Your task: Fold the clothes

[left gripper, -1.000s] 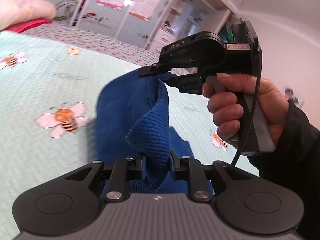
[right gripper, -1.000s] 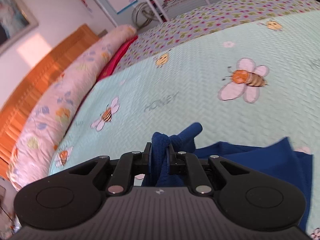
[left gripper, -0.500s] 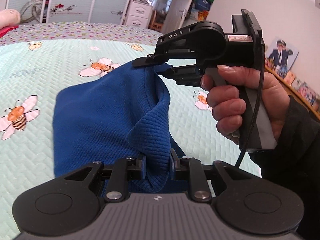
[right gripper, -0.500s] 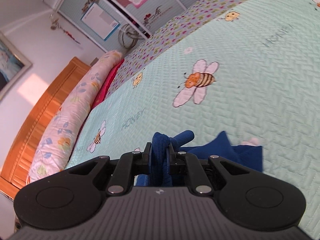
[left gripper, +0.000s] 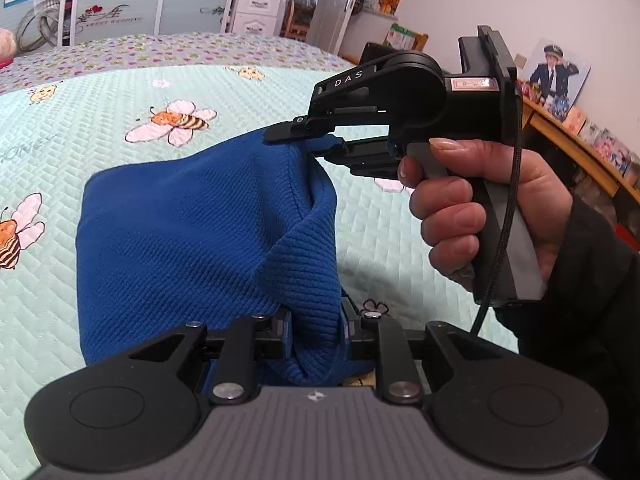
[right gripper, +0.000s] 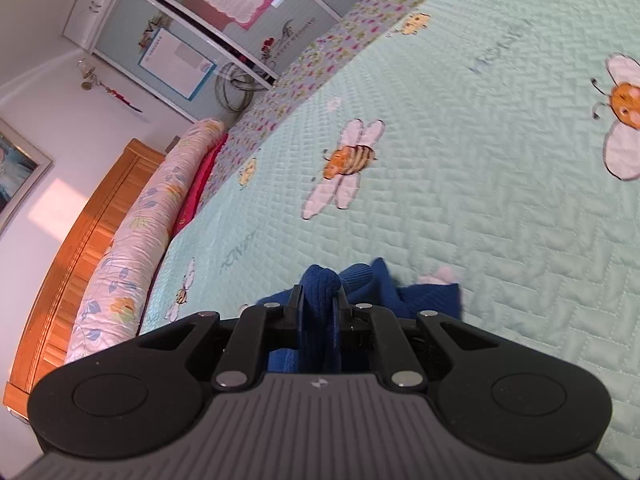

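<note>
Each fisheye sits close behind its own tool. The left view faces the right tool [left gripper: 304, 142] across the mint-green bee-print quilted bedspread [left gripper: 100, 120]; the right view faces the orange wooden headboard [right gripper: 80, 240]. Both share the bedspread and the ribbed blue knit garment [left gripper: 192, 240].

Blue garment held up between two hand-held grippers over the bed

The left hand-held gripper [left gripper: 314, 330] is closed on a ribbed edge of the blue garment [left gripper: 188, 240], at the bottom of the view. The right hand-held gripper [left gripper: 298, 140] pinches another part of the same garment higher up, and a hand [left gripper: 476, 216] in a dark sleeve [left gripper: 588, 308] holds its grey handle. The cloth hangs between both grips and drapes down on the bed [left gripper: 100, 128], which has a light green quilt with bee pictures. A wardrobe [left gripper: 120, 4] stands behind the bed's far edge.
</note>
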Tool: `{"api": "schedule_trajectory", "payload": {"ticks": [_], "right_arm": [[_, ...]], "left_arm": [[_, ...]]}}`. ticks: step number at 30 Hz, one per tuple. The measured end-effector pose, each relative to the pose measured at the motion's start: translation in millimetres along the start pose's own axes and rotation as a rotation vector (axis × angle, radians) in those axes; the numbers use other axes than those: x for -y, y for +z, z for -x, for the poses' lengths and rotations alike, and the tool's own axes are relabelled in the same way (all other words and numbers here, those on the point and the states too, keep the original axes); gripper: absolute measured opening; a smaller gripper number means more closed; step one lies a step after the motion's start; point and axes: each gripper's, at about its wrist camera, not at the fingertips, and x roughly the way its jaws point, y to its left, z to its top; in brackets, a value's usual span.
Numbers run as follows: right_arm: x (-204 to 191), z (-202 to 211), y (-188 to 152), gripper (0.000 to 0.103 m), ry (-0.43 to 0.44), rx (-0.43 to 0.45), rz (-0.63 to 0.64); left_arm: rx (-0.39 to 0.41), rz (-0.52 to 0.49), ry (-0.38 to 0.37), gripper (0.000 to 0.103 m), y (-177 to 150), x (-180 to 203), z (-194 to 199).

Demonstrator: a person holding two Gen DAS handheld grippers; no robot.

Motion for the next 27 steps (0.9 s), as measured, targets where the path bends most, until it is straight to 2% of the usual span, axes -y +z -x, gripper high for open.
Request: {"api": "schedule_trajectory", "payload": {"ticks": [7, 13, 19, 24, 26, 27], "right_arm": [[25, -5, -4, 0.012, -0.005, -0.013, -0.04], [47, -11, -7, 0.013, -0.015, -0.031, -0.074], [68, -16, -15, 0.026, -0.025, -0.041, -0.119], [70, 9, -20, 0.034, -0.025, 0.013, -0.123], [63, 27, -23, 0.043, -0.03, 0.045, -0.101], [60, 37, -26, 0.044, -0.03, 0.059, -0.087]], "left_arm": [[-0.033, -0.039, 0.02, 0.024, 1, 6, -14], [-0.054, -0.118, 0.022, 0.029, -1, 20, -22], [-0.067, -0.156, -0.005, 0.038, -3, 28, -27], [-0.068, -0.135, -0.076, 0.039, -10, 22, -19], [-0.069, -0.126, -0.106, 0.039, -12, 20, -16], [-0.069, -0.122, -0.12, 0.039, -14, 18, -14]]}}
